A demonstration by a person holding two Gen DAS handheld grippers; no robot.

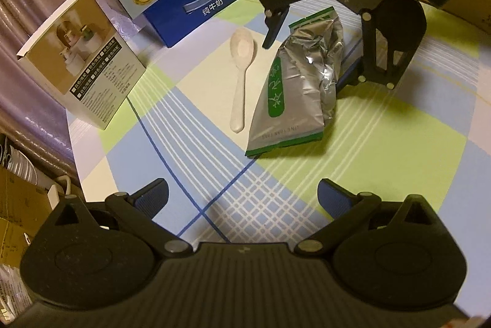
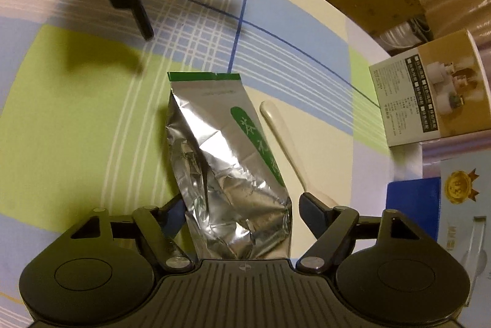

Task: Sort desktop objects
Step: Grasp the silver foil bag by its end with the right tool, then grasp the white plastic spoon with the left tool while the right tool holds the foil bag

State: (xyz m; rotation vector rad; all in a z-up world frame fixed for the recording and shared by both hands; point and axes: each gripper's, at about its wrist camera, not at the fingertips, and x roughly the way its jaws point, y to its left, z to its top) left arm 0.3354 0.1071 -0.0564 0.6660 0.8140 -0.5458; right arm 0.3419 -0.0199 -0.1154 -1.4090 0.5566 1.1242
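Our right hand-held gripper (image 2: pixel 239 214) straddles the crumpled end of the foil bag (image 2: pixel 221 156), which lies flat on the desk (image 2: pixel 76 101); its jaws are spread, one finger (image 2: pixel 175 214) touching the foil, the other just clear, so we have no pinch yet. Slick, half-empty foil may buckle or slide out if we close this low. The spoon (image 2: pixel 285 144) lies just beside the bag, and the far finger could nudge it. Our left hand-held gripper (image 1: pixel 242 199) hovers spread and empty over the cloth.
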